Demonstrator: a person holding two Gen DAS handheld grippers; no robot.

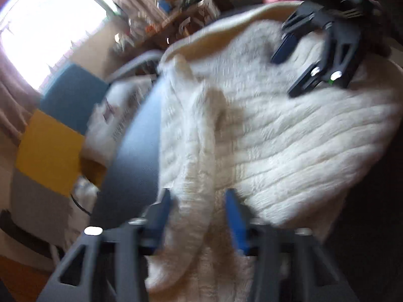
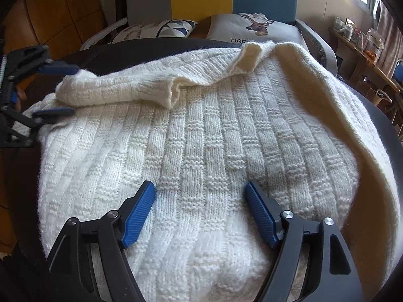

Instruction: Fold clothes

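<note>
Right wrist view: I see the white knit sweater (image 2: 201, 138) spread mid-frame, right gripper (image 2: 200, 209) spread wide above it; at left, left gripper (image 2: 56, 91) brackets the sleeve (image 2: 113, 88), grip unclear.

1. A dark round tabletop (image 2: 131, 44) carries the clothes; its curved rim shows at the far side and down the right edge.
2. A white knit sweater (image 2: 201, 146) lies spread directly on it and covers most of the surface.
3. One sleeve (image 2: 121, 88) is folded across the sweater's upper part.
4. In the left wrist view the tabletop (image 1: 136, 166) shows as a bare dark strip beside the sweater (image 1: 289, 146), blurred.
</note>
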